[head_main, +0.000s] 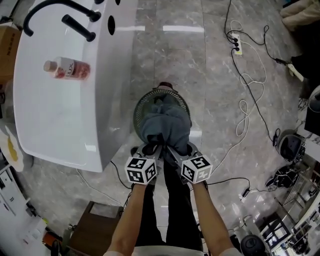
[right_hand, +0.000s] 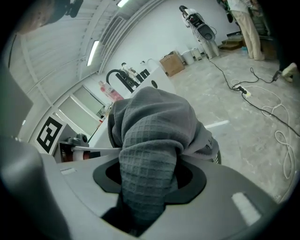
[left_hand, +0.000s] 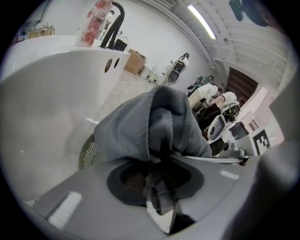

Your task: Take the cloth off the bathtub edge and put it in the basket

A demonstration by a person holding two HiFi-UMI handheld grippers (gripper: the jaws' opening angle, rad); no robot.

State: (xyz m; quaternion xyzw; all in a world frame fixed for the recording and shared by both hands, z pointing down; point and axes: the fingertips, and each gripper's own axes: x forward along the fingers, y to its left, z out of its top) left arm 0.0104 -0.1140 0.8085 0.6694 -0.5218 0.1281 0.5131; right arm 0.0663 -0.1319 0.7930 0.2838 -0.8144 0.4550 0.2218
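A grey waffle cloth [head_main: 165, 127] hangs bunched over the round slatted basket [head_main: 142, 102], which stands on the floor beside the white bathtub [head_main: 65, 115]. My left gripper [head_main: 151, 148] and right gripper [head_main: 180, 148] sit side by side at the cloth's near edge, each shut on a fold of it. In the left gripper view the cloth [left_hand: 140, 126] rises from the left gripper [left_hand: 159, 161], and the basket's slats [left_hand: 89, 152] show below it. In the right gripper view a thick roll of cloth [right_hand: 154, 126] fills the right gripper [right_hand: 147, 180]. The cloth hides the basket's inside.
A pink bottle [head_main: 67, 68] lies on the tub's rim near a black faucet [head_main: 55, 15]. White cables and a power strip [head_main: 236, 44] trail over the marble floor at right. A brown box [head_main: 92, 225] stands at the lower left, and equipment clutters the right edge.
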